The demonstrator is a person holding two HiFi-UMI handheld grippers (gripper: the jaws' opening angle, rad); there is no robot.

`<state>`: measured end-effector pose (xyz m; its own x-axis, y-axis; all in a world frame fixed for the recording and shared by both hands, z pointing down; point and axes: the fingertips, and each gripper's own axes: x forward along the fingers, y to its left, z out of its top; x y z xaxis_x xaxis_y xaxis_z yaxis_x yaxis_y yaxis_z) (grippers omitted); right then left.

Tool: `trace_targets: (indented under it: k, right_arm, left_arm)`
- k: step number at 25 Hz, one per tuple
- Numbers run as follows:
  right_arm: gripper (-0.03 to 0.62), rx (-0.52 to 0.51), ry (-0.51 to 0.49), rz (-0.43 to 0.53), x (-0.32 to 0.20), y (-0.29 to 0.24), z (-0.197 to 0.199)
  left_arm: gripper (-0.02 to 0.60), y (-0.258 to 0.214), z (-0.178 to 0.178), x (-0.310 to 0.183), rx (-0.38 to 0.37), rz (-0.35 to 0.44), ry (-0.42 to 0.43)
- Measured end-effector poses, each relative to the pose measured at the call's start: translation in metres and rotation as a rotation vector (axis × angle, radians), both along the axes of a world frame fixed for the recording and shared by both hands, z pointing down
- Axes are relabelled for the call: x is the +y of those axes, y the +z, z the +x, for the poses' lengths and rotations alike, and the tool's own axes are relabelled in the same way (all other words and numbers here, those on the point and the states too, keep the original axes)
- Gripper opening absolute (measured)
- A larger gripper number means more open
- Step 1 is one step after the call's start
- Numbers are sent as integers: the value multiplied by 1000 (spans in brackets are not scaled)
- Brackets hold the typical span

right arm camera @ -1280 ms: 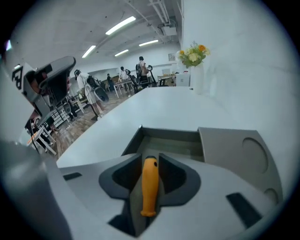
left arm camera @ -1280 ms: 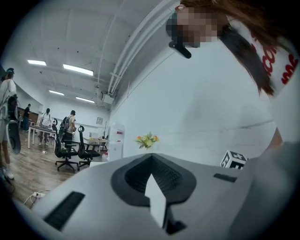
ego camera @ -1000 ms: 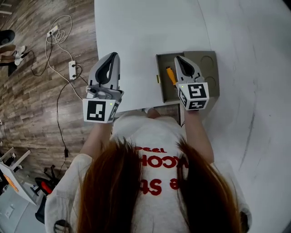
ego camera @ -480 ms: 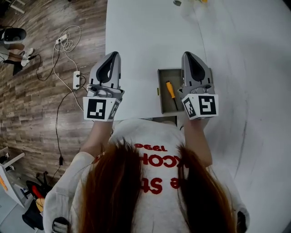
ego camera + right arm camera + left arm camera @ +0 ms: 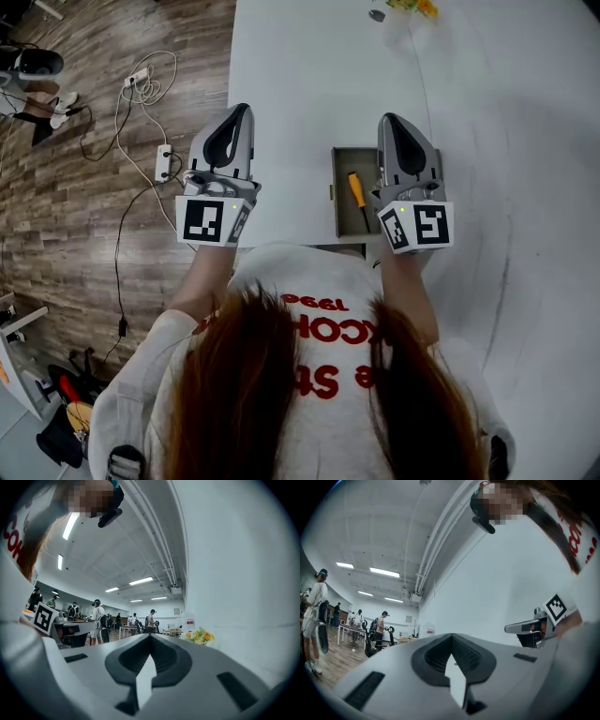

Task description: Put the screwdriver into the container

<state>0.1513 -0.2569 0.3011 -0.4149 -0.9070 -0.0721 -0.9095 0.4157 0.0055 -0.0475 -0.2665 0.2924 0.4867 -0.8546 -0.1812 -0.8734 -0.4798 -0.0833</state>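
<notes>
An orange-handled screwdriver (image 5: 359, 197) lies inside the grey-green container (image 5: 341, 178) at the near edge of the white table. My right gripper (image 5: 392, 123) hovers over the container's right part, just right of the screwdriver, jaws shut with nothing between them. My left gripper (image 5: 238, 113) is held level with it at the table's left edge, also shut and empty. In the left gripper view my left gripper (image 5: 451, 640) points across a hall, and the right gripper's marker cube (image 5: 556, 609) shows at the right. In the right gripper view my right gripper (image 5: 150, 643) does likewise.
The white table (image 5: 309, 66) runs away from me; a small dark object (image 5: 377, 15) and yellow flowers (image 5: 417, 7) sit at its far end. Left of the table, cables and a power strip (image 5: 164, 161) lie on the wooden floor. Several people stand in the hall (image 5: 97, 616).
The right gripper has lifted off the container and moved right, uncovering the screwdriver in the container. The head view has shifted, so the table sits further right in the picture.
</notes>
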Motion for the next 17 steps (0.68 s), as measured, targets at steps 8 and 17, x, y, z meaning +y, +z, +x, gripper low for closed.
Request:
trace_targets:
  k: [8,17]
  right_arm:
    - [5,2,3,-5,2,1,-1]
    - [3,13,10,-7,-2,0,4]
  left_arm:
    - [5,5,-1,0,-1,-8,5]
    - [5,5,1,-6,-7,-16,7]
